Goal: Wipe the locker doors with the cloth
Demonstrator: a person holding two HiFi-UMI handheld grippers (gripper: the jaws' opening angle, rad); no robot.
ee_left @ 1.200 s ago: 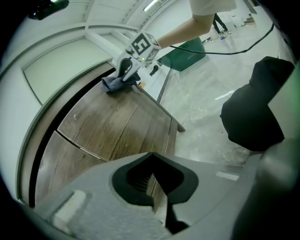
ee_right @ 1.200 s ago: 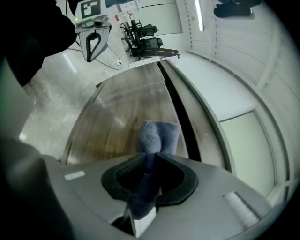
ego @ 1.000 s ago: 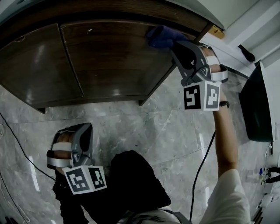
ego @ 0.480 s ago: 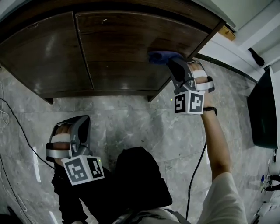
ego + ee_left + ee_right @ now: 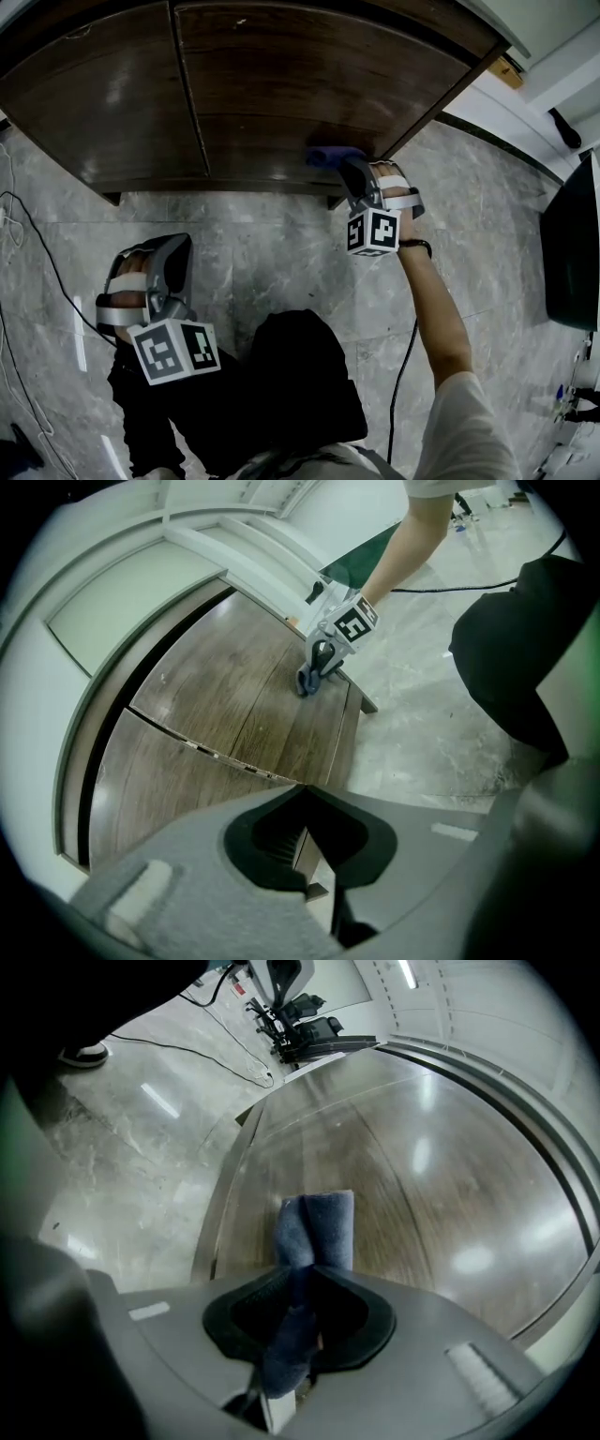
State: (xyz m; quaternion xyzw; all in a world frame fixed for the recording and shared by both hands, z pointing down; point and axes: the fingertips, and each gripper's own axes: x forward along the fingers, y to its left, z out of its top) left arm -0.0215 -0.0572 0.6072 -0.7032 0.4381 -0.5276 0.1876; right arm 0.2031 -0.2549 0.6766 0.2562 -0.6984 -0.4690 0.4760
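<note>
The locker has two dark wood doors, the left door [image 5: 103,94] and the right door [image 5: 300,84]. My right gripper [image 5: 349,167] is shut on a folded blue cloth [image 5: 330,156] and presses it against the bottom right of the right door. In the right gripper view the cloth [image 5: 317,1227] sticks out past the jaws of the right gripper [image 5: 305,1274] onto the glossy door [image 5: 422,1194]. My left gripper [image 5: 178,246] hangs low over the floor, away from the locker, shut and empty. The left gripper view looks past the left gripper [image 5: 302,789] to the cloth [image 5: 307,682] on the door [image 5: 234,705].
Grey marble floor [image 5: 281,253] lies below the locker, which stands on short feet [image 5: 111,198]. A black cable [image 5: 37,253] trails at the left and another [image 5: 403,375] at the right. A dark flat object [image 5: 572,244] stands at the right edge. The person's dark trousers [image 5: 281,394] fill the bottom.
The right gripper has slid the cloth down the right door, from near its top edge to its bottom edge. The left gripper has stayed low, shifting only slightly.
</note>
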